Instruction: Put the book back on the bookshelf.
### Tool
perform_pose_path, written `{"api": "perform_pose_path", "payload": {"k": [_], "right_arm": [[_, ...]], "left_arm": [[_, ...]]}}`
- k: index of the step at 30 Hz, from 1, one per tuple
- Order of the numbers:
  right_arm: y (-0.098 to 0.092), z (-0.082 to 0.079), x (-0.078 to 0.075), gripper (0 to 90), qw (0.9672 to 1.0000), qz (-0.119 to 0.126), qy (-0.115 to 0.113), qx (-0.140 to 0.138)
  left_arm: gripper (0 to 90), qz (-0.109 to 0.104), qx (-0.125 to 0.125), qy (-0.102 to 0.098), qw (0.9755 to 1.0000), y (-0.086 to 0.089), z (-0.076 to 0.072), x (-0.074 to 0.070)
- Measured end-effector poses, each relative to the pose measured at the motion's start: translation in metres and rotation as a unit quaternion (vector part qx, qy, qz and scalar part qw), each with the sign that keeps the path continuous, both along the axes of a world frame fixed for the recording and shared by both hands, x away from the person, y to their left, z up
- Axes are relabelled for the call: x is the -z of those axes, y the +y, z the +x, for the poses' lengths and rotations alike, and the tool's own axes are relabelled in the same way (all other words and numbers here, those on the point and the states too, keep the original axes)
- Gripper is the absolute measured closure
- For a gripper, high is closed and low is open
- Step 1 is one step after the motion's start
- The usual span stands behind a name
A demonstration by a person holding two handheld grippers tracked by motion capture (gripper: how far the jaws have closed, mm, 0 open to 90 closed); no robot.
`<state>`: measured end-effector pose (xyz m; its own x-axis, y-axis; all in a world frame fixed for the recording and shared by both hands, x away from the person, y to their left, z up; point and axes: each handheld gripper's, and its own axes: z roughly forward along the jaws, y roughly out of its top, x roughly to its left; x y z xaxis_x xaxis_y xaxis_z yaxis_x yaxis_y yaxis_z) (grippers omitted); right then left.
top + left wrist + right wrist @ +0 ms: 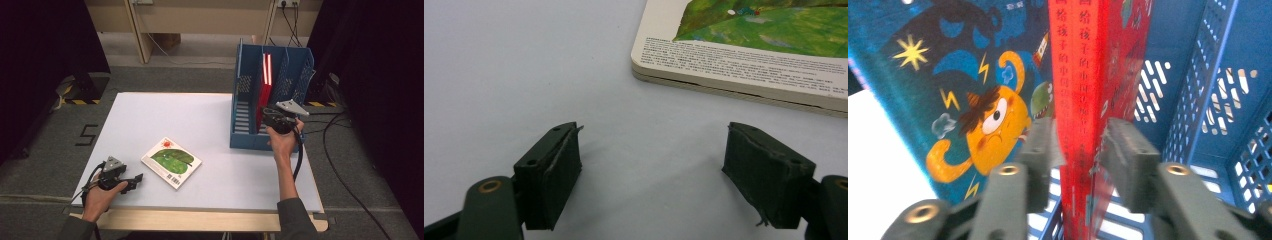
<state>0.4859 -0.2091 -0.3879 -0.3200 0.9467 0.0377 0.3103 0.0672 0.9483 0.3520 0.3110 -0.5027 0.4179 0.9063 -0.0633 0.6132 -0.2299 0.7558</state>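
Observation:
A picture book with a green cover [171, 161] lies flat near the table's front middle. My left gripper [135, 181] rests low on the table just to its left, jaws wide open and empty; the left gripper view has the gripper [651, 175] facing the book's corner [744, 55]. A red book [266, 75] stands upright in the blue file rack [245, 135] at the back right. My right gripper [267, 112] is at the rack's front. Its jaws [1078, 150] straddle the red book's spine [1083, 75], standing a little off it.
A blue-covered book with an orange cartoon creature [973, 100] stands beside the red one on its left. The rack's perforated dividers [1208, 100] close in on the right. Cables lie on the floor right of the white table [150, 115].

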Motion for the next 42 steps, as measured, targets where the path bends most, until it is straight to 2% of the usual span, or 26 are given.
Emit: {"api": "perform_pose_path", "payload": {"k": [3,11,13,17,22,24,28,31,35,37,38,40,42], "right_arm": [[0.0,-0.01,-0.001,51.0,0.9998,0.012,0.005,-0.013],[0.005,-0.036,0.0,22.2,0.9994,0.006,0.012,-0.032],[0.008,-0.044,0.001,22.6,0.9992,0.006,0.008,-0.038],[0.016,-0.057,0.006,19.7,0.9982,0.015,0.017,-0.055],[0.032,-0.07,0.018,20.3,0.9959,-0.002,0.039,-0.082],[0.038,-0.073,0.022,20.7,0.9946,0.008,0.048,-0.092],[0.047,-0.077,0.03,20.9,0.9934,0.004,0.055,-0.101],[0.052,-0.078,0.034,21.5,0.9918,0.015,0.064,-0.11],[0.06,-0.078,0.039,21.6,0.9905,0.012,0.073,-0.115],[0.064,-0.078,0.041,21.6,0.9898,0.006,0.076,-0.12],[0.066,-0.078,0.042,21.8,0.9893,0.008,0.078,-0.122],[0.071,-0.079,0.044,22.1,0.9886,0.007,0.08,-0.127],[0.075,-0.079,0.047,22.4,0.9875,0.005,0.084,-0.133]], "left_arm": [[21.9,0.001,0.001,0.0,1.0,0.0,0.0,0.0],[21.4,0.0,0.0,0.0,1.0,0.0,0.0,0.0],[21.3,0.0,0.0,0.001,1.0,0.0,0.0,0.0],[20.4,0.001,0.001,0.002,1.0,-0.001,0.0,-0.001],[19.6,-0.002,0.002,0.003,1.0,-0.001,-0.001,-0.001],[19.6,-0.003,0.001,0.001,1.0,-0.001,-0.001,-0.001],[19.5,-0.01,0.006,0.0,0.9999,-0.003,-0.001,-0.002],[19.6,-0.018,0.01,-0.004,0.9998,-0.005,-0.002,-0.003],[19.6,-0.023,0.013,0.0,0.9997,-0.006,-0.002,-0.003],[19.7,-0.03,0.015,0.004,0.9994,-0.007,-0.003,-0.003],[19.8,-0.04,0.016,0.003,0.999,-0.009,-0.004,-0.003],[20.4,-0.05,0.027,0.008,0.9983,-0.014,-0.005,-0.003],[20.5,-0.046,0.036,0.005,0.9983,-0.019,-0.006,-0.003]]}}
